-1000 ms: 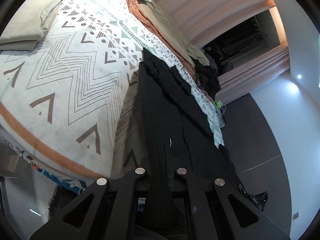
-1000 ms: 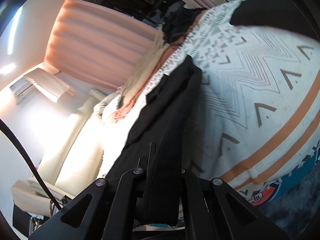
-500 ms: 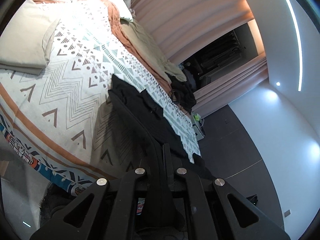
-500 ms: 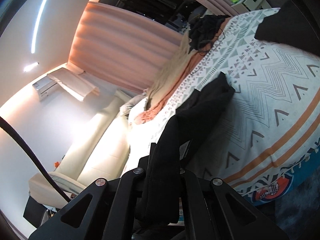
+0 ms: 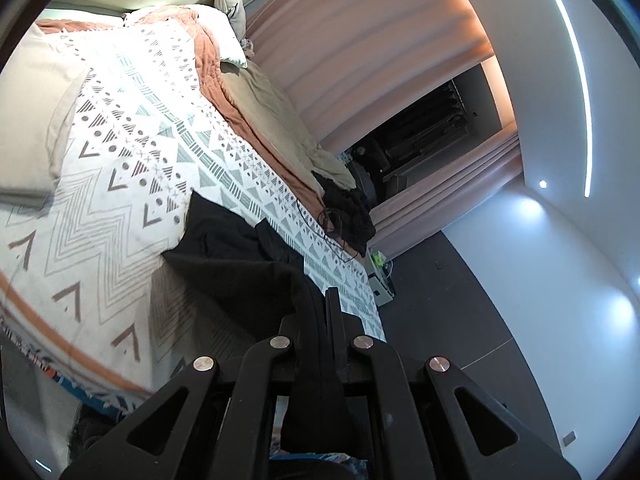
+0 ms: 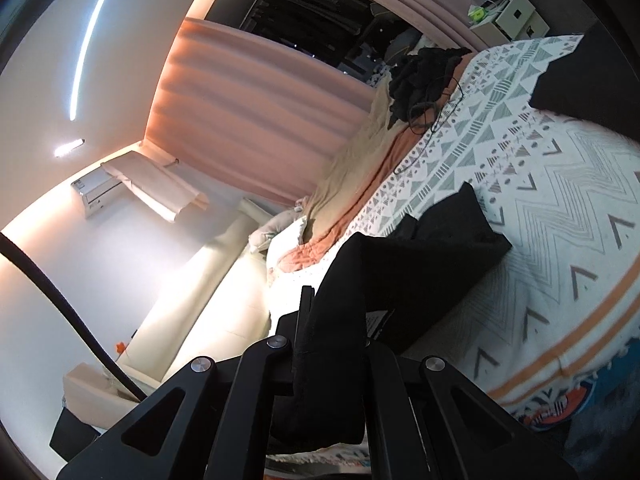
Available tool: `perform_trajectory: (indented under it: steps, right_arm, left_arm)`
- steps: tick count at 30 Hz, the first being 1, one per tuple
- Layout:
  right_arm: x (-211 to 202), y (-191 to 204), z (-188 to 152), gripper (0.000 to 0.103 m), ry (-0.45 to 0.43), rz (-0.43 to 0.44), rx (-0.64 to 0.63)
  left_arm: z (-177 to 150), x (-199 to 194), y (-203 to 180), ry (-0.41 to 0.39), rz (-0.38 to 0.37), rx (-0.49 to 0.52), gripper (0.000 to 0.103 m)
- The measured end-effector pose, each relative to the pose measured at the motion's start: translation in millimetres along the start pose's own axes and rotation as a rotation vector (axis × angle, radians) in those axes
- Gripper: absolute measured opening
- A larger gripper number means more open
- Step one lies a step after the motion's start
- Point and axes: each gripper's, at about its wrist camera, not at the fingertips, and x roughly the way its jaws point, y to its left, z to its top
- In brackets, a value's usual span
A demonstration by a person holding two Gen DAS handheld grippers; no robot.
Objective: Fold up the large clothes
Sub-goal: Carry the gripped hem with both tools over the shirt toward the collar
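Note:
A large black garment (image 5: 236, 264) hangs from both grippers above a bed with a white patterned blanket (image 5: 120, 184). Its far end still rests on the blanket. My left gripper (image 5: 322, 312) is shut on one edge of the garment, with cloth running down between the fingers. In the right wrist view the garment (image 6: 424, 264) is doubled over, its far fold lying on the blanket (image 6: 560, 208). My right gripper (image 6: 324, 316) is shut on another edge; the cloth hides most of the fingers.
A beige folded cloth (image 5: 36, 120) lies at the bed's left. A heap of dark clothes with a cable (image 5: 348, 216) sits at the far edge by pink curtains (image 5: 360, 60). A small white box (image 6: 508, 12) stands on the dark floor.
Both grippers have lifted and pulled back from the bed with the black garment. It went from stretched out long to bunched and doubled over, with more of the room in view.

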Motion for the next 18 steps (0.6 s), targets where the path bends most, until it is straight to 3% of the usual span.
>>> perform_trajectory:
  steps: [9,18]
  right_arm:
    - [82,1,39,0.000,-0.061,-0.018,-0.033]
    - [186,-25,86,0.000,-0.094,-0.026,0.006]
  left_arm:
    - [53,65,-4,-0.045,0.007,0.009,0.006]
    - [116,164,-6,-0.062,0.055,0.029,0.006]
